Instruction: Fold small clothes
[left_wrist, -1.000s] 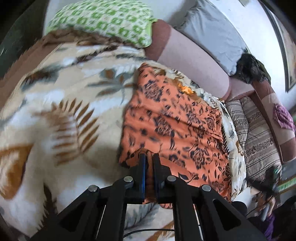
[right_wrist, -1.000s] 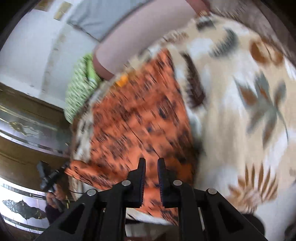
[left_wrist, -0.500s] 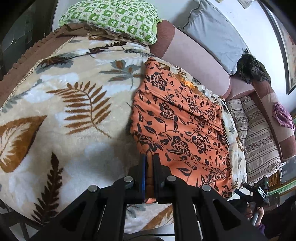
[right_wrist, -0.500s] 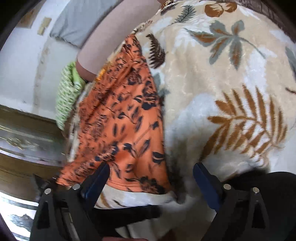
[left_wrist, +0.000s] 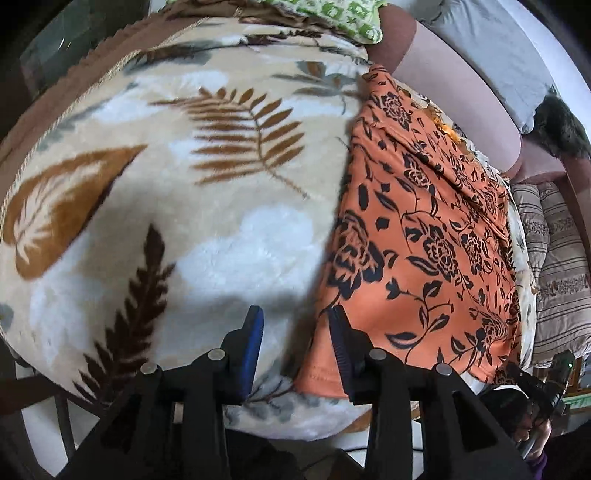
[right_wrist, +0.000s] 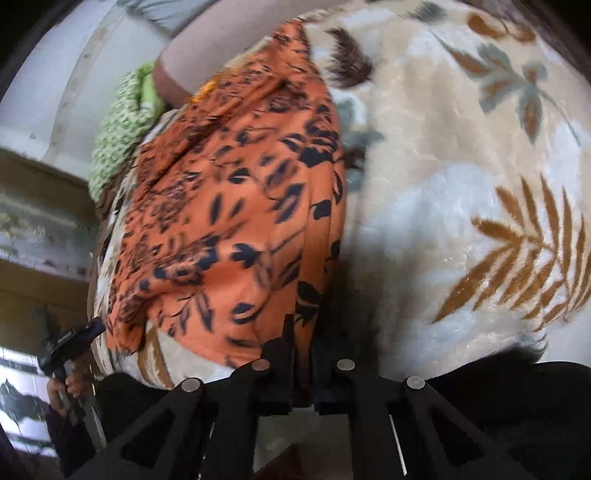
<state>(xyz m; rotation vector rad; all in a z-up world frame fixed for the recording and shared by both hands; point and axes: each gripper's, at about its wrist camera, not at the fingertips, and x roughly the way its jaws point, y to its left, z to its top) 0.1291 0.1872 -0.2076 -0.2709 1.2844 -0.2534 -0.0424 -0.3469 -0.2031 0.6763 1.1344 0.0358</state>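
Released by the left gripper (left_wrist: 295, 321), whose jaws just parted, the orange garment (left_wrist: 417, 236) lies lengthwise toward the pillows, right gripper (right_wrist: 301, 339) clamping its hem.

The right wrist view is motion-blurred, so the black print on the orange floral garment (right_wrist: 229, 206) smears into streaks. Its near hem, at six o'clock, disappears behind the right gripper (right_wrist: 303, 334), whose closed jaws hide whatever fabric lies between them. In the left wrist view, the green patterned pillow (left_wrist: 332, 14) is cut off at twelve o'clock. At five o'clock, a hand (left_wrist: 533, 435) holding a dark device is too dim to make out.
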